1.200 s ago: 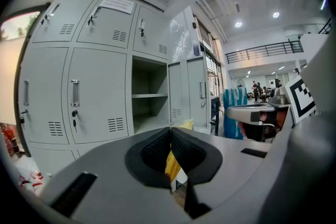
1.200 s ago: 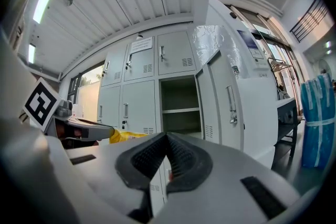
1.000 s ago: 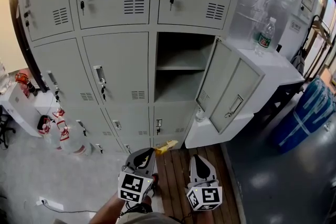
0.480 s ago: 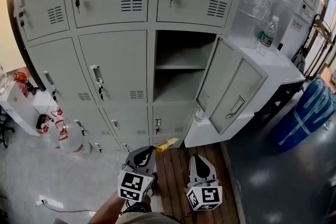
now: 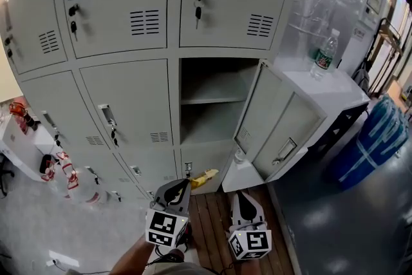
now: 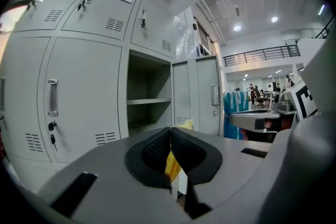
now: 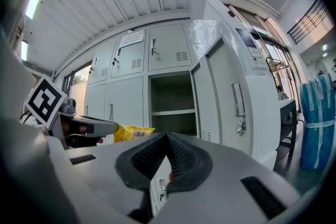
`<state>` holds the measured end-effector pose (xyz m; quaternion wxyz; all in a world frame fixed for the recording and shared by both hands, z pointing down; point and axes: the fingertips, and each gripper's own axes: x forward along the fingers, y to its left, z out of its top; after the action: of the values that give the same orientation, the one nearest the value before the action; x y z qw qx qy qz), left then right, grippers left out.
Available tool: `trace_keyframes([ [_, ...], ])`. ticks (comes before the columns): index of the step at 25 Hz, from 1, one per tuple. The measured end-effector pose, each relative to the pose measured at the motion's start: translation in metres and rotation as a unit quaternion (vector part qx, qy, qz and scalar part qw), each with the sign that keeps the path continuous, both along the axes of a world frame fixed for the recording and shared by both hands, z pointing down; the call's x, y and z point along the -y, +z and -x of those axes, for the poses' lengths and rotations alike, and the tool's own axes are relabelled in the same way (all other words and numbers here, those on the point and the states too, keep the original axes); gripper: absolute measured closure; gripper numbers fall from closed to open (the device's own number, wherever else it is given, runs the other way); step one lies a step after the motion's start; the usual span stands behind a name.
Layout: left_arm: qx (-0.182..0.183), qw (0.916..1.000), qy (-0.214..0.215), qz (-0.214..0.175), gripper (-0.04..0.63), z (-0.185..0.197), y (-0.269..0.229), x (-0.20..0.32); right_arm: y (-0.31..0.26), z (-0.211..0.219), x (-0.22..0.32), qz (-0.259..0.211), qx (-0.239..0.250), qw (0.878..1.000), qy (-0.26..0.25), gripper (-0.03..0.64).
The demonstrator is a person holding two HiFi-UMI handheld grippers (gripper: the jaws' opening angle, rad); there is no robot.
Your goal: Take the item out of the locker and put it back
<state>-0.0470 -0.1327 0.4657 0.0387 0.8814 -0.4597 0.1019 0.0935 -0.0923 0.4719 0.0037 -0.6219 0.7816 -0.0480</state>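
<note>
The left gripper [image 5: 183,186] is pinching the packet [image 5: 205,178] outside the open, bare locker [image 5: 212,114], while the right gripper [image 5: 239,197] is hanging pressed together, empty; removal looks done, with the return still pending.

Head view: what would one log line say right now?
left gripper: shut on thin yellow plastic packet | right gripper: shut, empty | grey metal locker: door open

Your left gripper [image 5: 182,183] sits low in front of the lockers [image 5: 122,22] with a yellow packet [image 5: 205,178] sticking out of its tip. Your right gripper [image 5: 240,195] is just beside it, over the wooden boards [image 5: 209,222]. Above them the open locker [image 5: 206,103] has its door [image 5: 277,122] swung right, and a water bottle [image 5: 324,53] stands on the white cabinet [image 5: 331,92] beyond.
</note>
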Motion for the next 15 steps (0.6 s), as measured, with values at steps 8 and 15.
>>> trace_keyframes([
  [8,0.001,0.9995,0.027,-0.016,0.571,-0.018,-0.019,0.073,-0.011,-0.012,0.058,-0.005,0.002,0.999,0.031,0.600],
  [15,0.007,0.9988,0.043,-0.024,0.571,-0.039,-0.023,0.138,-0.012,-0.028,0.100,-0.005,0.003,0.998,0.066,0.600],
])
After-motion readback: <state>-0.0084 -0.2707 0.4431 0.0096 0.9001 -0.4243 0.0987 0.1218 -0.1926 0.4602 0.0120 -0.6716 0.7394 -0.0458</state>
